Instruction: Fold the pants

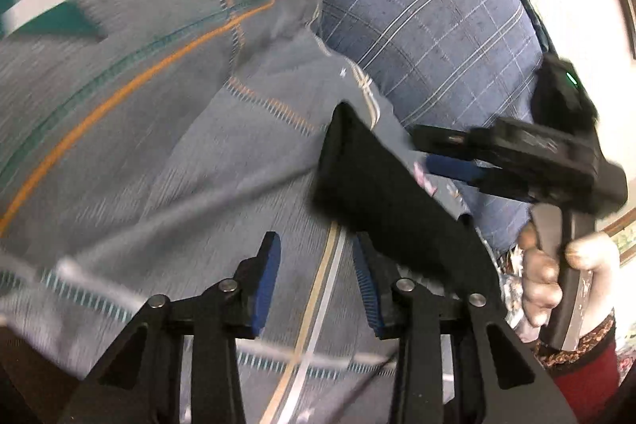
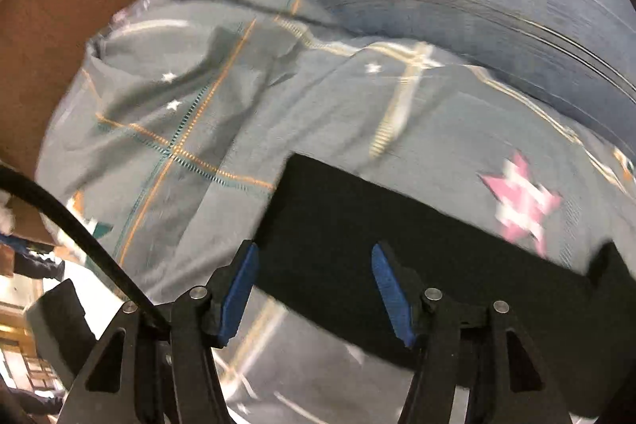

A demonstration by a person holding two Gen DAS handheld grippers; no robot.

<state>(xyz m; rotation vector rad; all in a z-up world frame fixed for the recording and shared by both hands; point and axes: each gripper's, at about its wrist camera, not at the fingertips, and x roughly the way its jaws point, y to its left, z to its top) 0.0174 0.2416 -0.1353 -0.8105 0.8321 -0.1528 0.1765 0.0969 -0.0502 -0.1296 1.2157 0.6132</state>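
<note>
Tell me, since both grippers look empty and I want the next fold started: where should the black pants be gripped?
Probably the narrow free end of the black folded pants, where the flat edge lies exposed on the grey patterned bedsheet. The open right gripper already faces that strip, so it could come in low from the near side. The open left gripper sits beside the pants' other end.

The pants under my right gripper are matt black cloth. My fingers wear ribbed blue pads on matt black plastic with shiny metal pins. The bedspread at ten o'clock is soft grey woven cloth; the pillow is checked blue fabric.
</note>
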